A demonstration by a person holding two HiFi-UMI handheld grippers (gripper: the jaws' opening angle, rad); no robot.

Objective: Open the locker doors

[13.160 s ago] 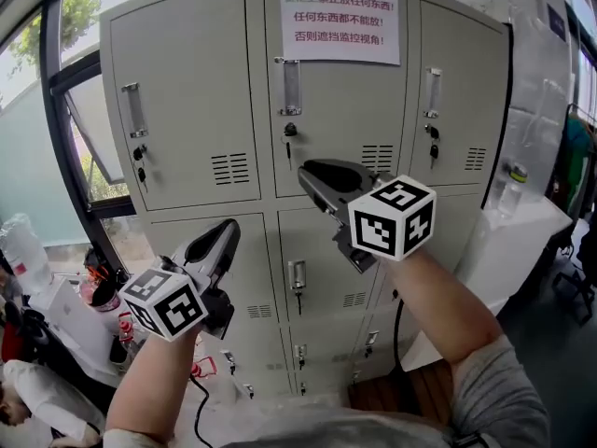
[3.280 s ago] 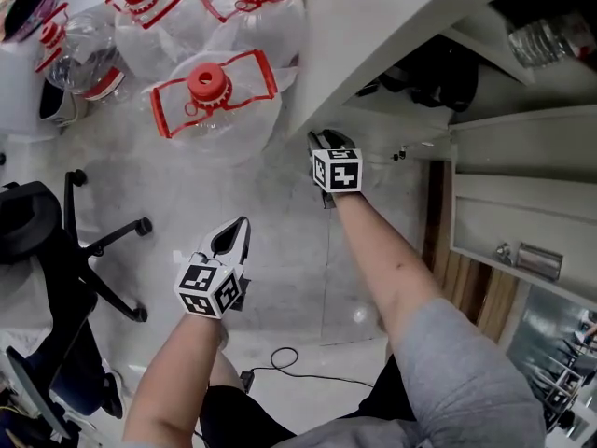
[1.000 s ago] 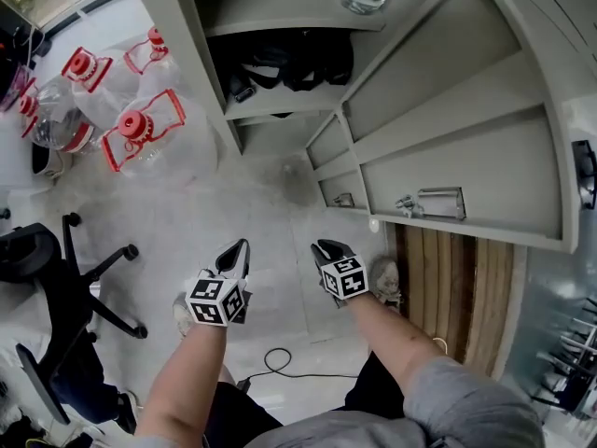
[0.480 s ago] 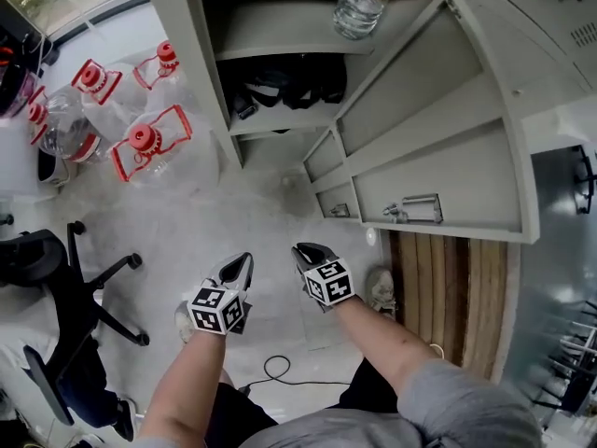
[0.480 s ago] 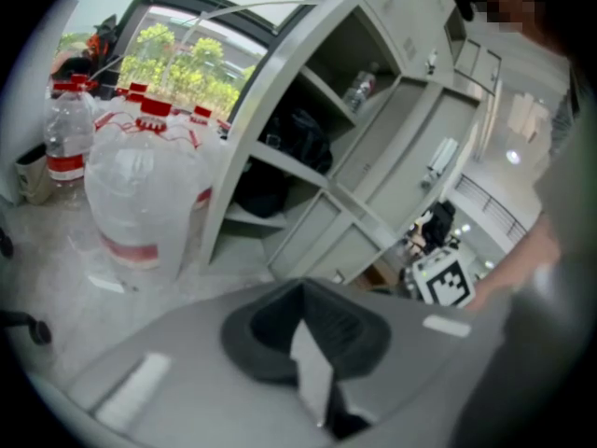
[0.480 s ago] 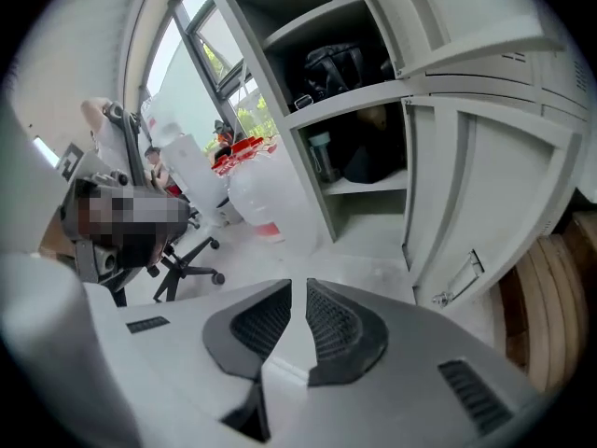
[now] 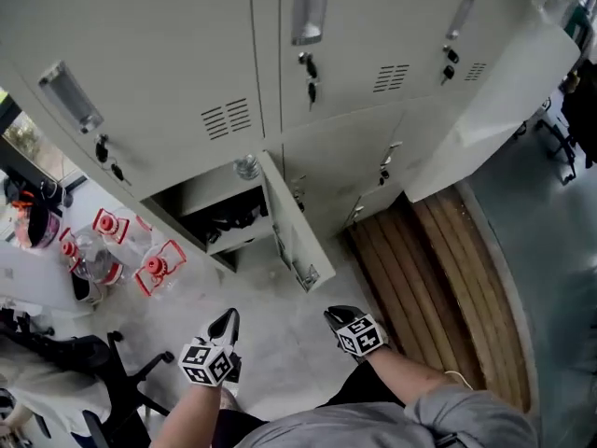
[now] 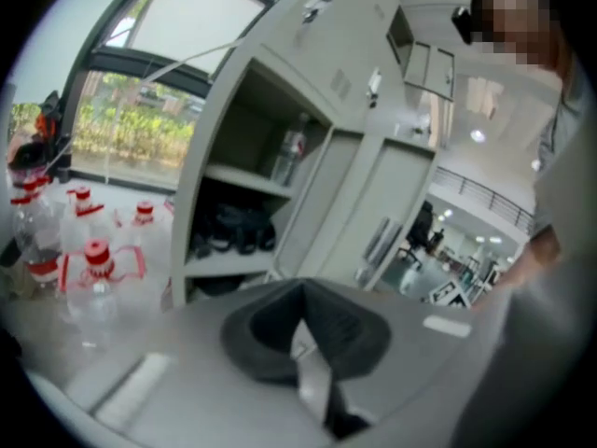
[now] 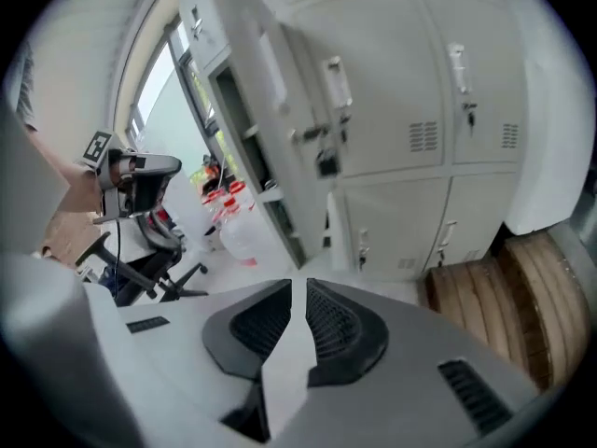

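Pale grey sheet-metal lockers (image 7: 345, 82) are filling the far side of the scene. Their flat doors are carrying louvred vents (image 7: 229, 116), upright chrome handles (image 7: 309, 6) and small keys (image 7: 312, 90) hanging in the locks. One locker door (image 7: 289, 222) in the lower row, left of centre, is standing wide open, swung out towards the near side. The doors above it and to its right are sitting flush and closed. Behind it the open compartment (image 7: 201, 203) is showing a thin metal shelf (image 8: 239, 183). A clear plastic bottle (image 7: 247, 167) is standing on that shelf, and dark soft items (image 7: 233, 220) are lying beneath it.

Both tools are hanging low at the near side, well apart from the door and touching nothing. The left gripper (image 7: 227, 321) is pressing its dark ribbed pads together with nothing between them. The right gripper (image 7: 338, 316) is holding its ribbed pads slightly apart, leaving a narrow empty slit.

Left of the lockers, clear rounded water jugs (image 7: 157, 265) with red caps and red handles are crowding together on the pale speckled floor (image 7: 280, 343). A black swivel chair (image 7: 126, 381) is sitting at the near left. To the right, long wooden slats (image 7: 438, 278) are running away from the lockers' foot, and a smooth white slab (image 7: 494, 101) is jutting out above them.
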